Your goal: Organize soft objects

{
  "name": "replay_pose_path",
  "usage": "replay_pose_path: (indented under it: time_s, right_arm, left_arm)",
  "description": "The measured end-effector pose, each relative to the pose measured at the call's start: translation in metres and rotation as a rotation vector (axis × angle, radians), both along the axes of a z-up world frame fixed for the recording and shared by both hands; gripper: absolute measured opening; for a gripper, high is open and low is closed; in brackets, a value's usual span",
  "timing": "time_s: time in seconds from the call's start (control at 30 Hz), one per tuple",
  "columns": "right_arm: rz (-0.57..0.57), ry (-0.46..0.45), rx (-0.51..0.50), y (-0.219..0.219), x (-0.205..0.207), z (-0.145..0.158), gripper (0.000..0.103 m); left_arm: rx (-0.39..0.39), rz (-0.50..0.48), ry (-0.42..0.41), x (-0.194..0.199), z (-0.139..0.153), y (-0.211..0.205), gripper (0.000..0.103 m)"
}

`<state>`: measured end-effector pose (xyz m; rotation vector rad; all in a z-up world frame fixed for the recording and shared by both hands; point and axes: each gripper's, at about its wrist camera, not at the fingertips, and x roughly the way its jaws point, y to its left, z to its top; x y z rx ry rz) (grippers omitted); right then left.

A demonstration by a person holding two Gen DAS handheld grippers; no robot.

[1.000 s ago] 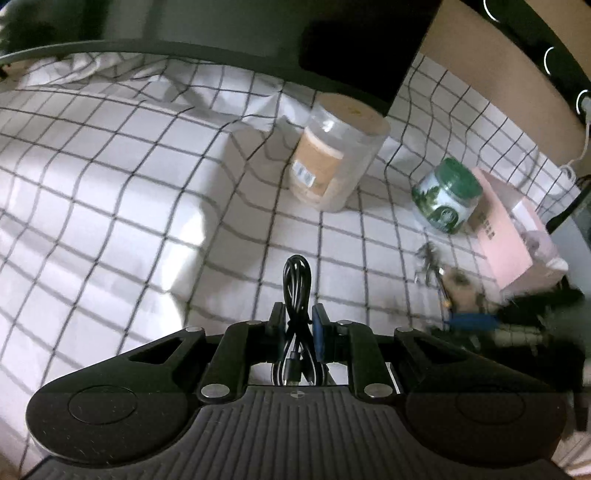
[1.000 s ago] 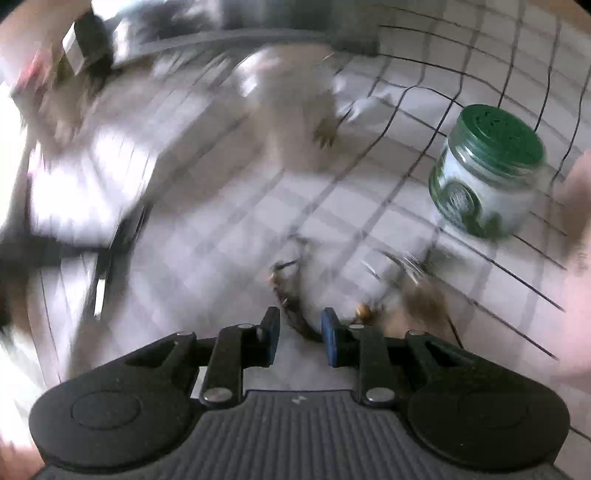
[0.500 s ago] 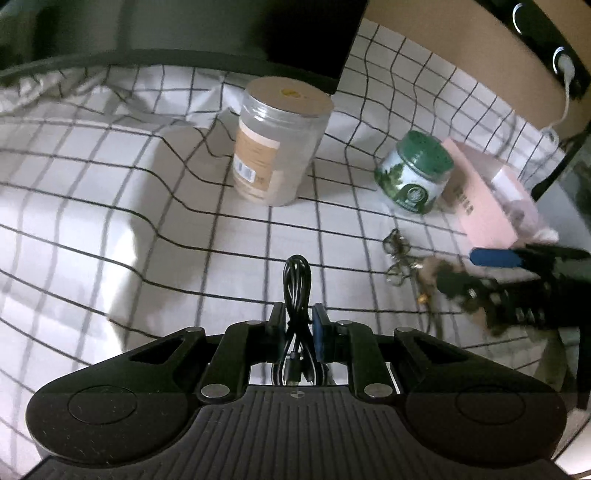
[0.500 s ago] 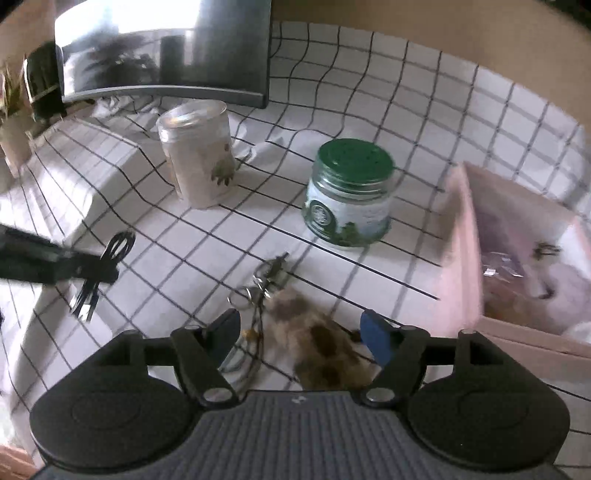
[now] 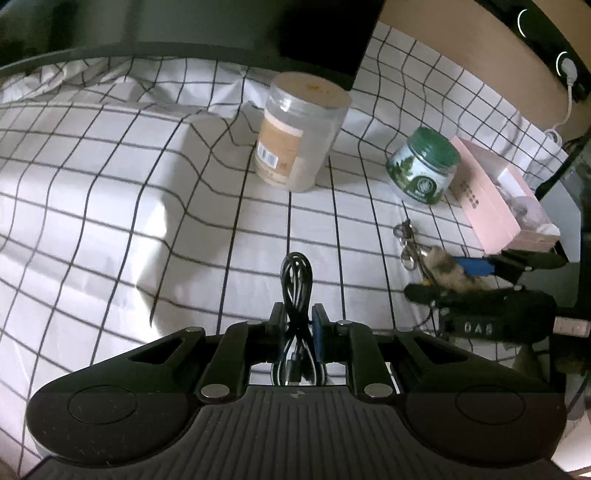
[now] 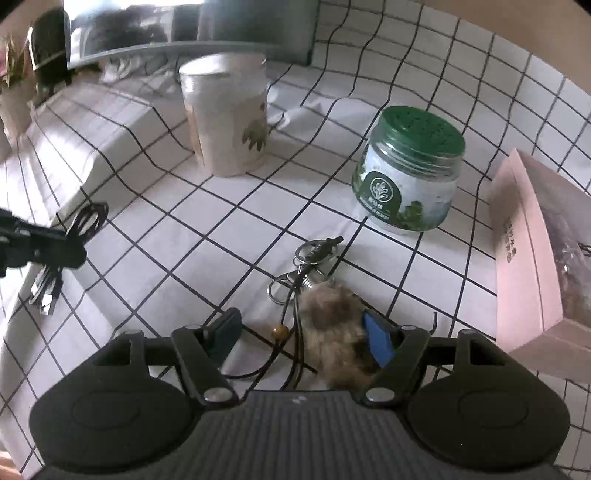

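Note:
My left gripper [image 5: 298, 317] is shut on a coiled black cable [image 5: 295, 280] and holds it above the checked cloth; the cable also shows in the right wrist view [image 6: 79, 225]. My right gripper [image 6: 301, 330] is open around a brown furry keychain [image 6: 332, 321] that lies on the cloth, its metal rings [image 6: 314, 254] pointing away. The fur touches the right blue pad [image 6: 376, 341]. In the left wrist view the keychain [image 5: 443, 264] lies at the right by the right gripper [image 5: 480, 280].
A tall clear jar [image 5: 299, 129] [image 6: 227, 114] and a green-lidded jar [image 5: 423, 170] [image 6: 410, 170] stand on the checked cloth [image 5: 110, 184]. An open pink box [image 5: 498, 195] [image 6: 532, 266] sits at the right. A dark monitor [image 5: 221, 33] spans the back.
My right gripper has opened wide and come down around the furry keychain. My left gripper has swung a little while still holding the cable.

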<state>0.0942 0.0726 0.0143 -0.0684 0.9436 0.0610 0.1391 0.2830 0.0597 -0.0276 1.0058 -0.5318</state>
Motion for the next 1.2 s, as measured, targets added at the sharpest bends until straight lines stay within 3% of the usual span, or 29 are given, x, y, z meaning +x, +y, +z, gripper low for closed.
replay_pose_path:
  time_s: [0.17, 0.23, 0.4, 0.6, 0.7, 0.77, 0.83, 0.93, 1.0, 1.1, 1.2]
  right_arm:
    - [0.002, -0.014, 0.027, -0.007, -0.002, 0.0, 0.048]
    - [0.042, -0.011, 0.017, -0.006, 0.001, 0.002, 0.019]
    - [0.132, 0.005, 0.011, -0.008, 0.002, 0.004, 0.019]
    - [0.147, -0.059, 0.047, -0.022, -0.018, 0.0, 0.025]
    - [0.121, -0.092, 0.014, -0.019, -0.024, -0.003, 0.042]
    - [0.088, -0.09, 0.022, -0.023, -0.024, -0.003, 0.045]
    - [0.095, -0.09, 0.044, -0.028, -0.023, -0.004, 0.052]
    - [0.055, -0.099, 0.052, -0.027, -0.017, -0.006, 0.062]
    - [0.018, -0.073, 0.033, -0.019, -0.009, -0.004, 0.062]
    - [0.064, -0.128, 0.041, -0.022, -0.026, -0.01, 0.069]
    - [0.077, -0.132, 0.047, -0.024, -0.032, -0.012, 0.072]
  left_arm:
    - [0.002, 0.061, 0.018, -0.006, -0.005, 0.002, 0.015]
    - [0.006, 0.082, 0.006, -0.01, -0.002, -0.001, 0.015]
    - [0.044, 0.132, -0.012, -0.015, -0.006, -0.008, 0.014]
    - [-0.066, 0.239, 0.101, -0.004, -0.023, 0.007, 0.022]
    - [-0.012, 0.226, 0.055, -0.011, -0.019, 0.001, 0.022]
    - [0.059, 0.158, 0.013, -0.019, -0.015, -0.012, 0.022]
    - [0.149, 0.117, -0.036, -0.021, -0.015, -0.024, 0.031]
    - [0.219, 0.176, -0.07, -0.015, -0.014, -0.033, 0.036]
    - [0.213, 0.179, -0.104, -0.018, -0.011, -0.028, 0.033]
    - [0.137, 0.188, -0.053, -0.017, -0.014, -0.016, 0.033]
    - [0.148, 0.147, -0.022, -0.02, -0.016, -0.022, 0.033]
